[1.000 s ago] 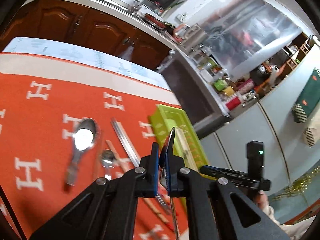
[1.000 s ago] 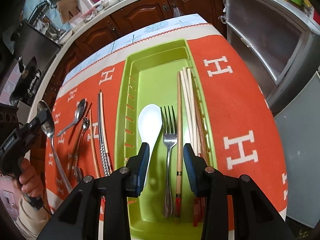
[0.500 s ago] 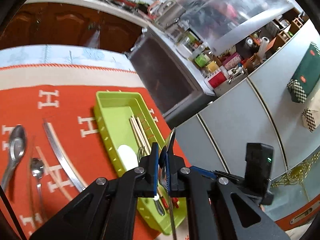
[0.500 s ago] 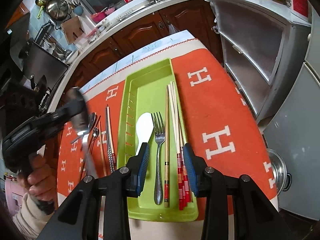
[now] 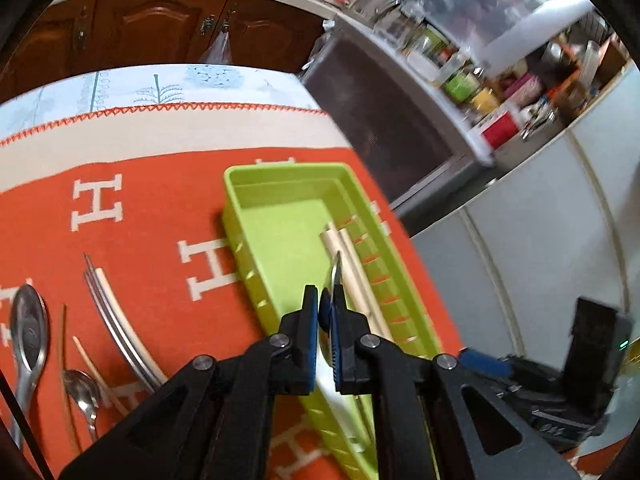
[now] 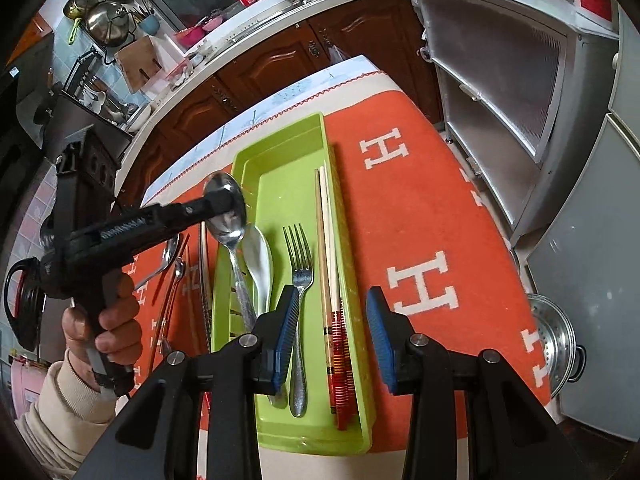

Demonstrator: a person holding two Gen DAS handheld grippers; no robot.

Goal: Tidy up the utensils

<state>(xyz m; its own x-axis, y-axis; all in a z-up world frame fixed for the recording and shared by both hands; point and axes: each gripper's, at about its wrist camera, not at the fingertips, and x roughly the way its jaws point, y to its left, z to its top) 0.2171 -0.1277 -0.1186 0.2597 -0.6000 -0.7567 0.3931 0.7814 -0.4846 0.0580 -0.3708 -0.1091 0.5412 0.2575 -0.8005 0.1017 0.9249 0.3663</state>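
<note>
My left gripper (image 5: 326, 308) is shut on the bowl of a metal spoon (image 6: 230, 224), whose handle hangs down over the left side of the green tray (image 6: 280, 136). In the right wrist view a hand carries that left gripper (image 6: 224, 204) in from the left. The tray (image 5: 280, 170) holds a white spoon (image 6: 262, 260), a fork (image 6: 300, 272) and several chopsticks (image 6: 330, 280). My right gripper (image 6: 332, 320) stands open above the tray's near end, gripping nothing. Two more spoons (image 5: 26, 328) and metal chopsticks (image 5: 116, 320) lie on the orange cloth left of the tray.
The orange cloth (image 6: 400, 208) with white H letters covers the table. A steel pot lid (image 6: 552, 344) sits low past the table's right edge. Wooden cupboards (image 6: 280, 56) stand behind the table and a grey cabinet (image 6: 500, 80) to its right.
My left gripper has carried the metal spoon to the right, from above the cloth to above the tray. My right gripper has drawn back a little, so more of the tray shows.
</note>
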